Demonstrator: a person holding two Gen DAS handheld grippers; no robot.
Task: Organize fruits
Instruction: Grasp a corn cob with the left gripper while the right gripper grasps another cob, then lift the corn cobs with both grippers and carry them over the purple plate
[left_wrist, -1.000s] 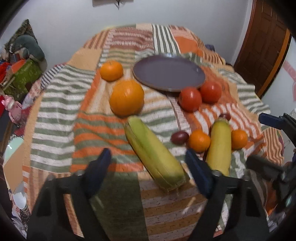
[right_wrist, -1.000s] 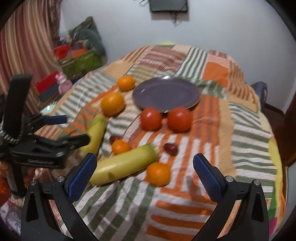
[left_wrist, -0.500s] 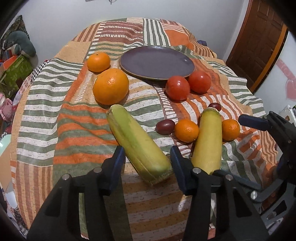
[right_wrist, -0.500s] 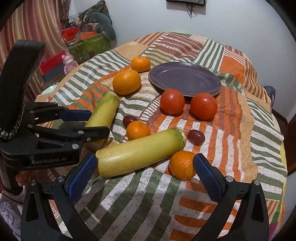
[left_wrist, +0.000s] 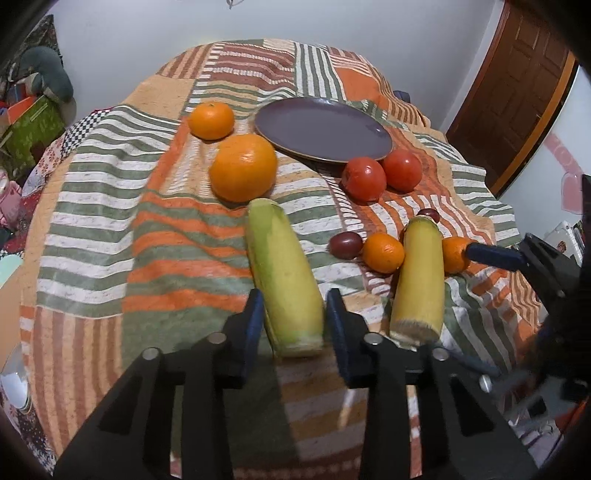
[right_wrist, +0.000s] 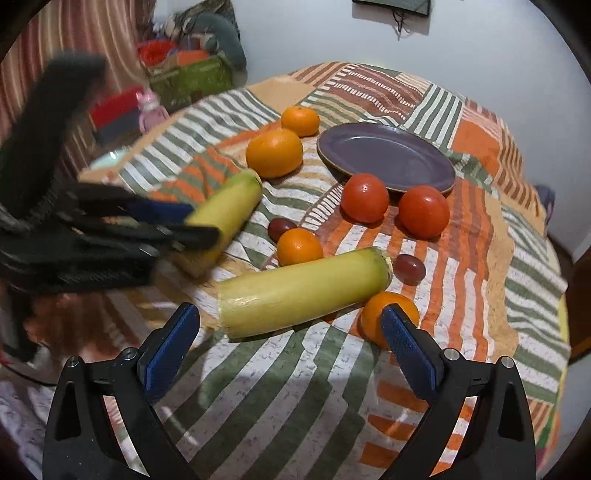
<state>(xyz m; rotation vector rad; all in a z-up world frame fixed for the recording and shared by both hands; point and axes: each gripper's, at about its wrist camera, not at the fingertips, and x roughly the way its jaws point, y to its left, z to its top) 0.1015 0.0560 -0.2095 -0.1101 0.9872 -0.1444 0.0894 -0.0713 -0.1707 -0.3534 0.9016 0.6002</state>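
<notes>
Left gripper (left_wrist: 293, 325): closed down on the near end of the left corn cob (left_wrist: 282, 273); both blue pads are seen pressed to its sides, so a grip is judged to be made.
Right gripper (right_wrist: 290, 345): held spread apart with nothing between the pads, low at 6 o'clock in its own view, just short of the right corn cob (right_wrist: 303, 291).
Plate (left_wrist: 376, 142): seen bare at 12 o'clock on the striped cloth (left_wrist: 110, 206); nothing has been placed on it.
Oranges: a large orange (left_wrist: 243, 168) and a smaller mandarin (left_wrist: 211, 120) lie at 11 o'clock, just beside the plate; another small mandarin (left_wrist: 383, 252) lies at 3 o'clock of the gripped cob.
Tomatoes (left_wrist: 364, 179): a pair, touching, at 1 o'clock below the plate rim.
Dark grape (left_wrist: 345, 244): beside the mandarin.
Progress: judged to be at the start; everything is scattered on the cloth, and only one cob is in hand.
Remaining: all sorting, it seems.
</notes>
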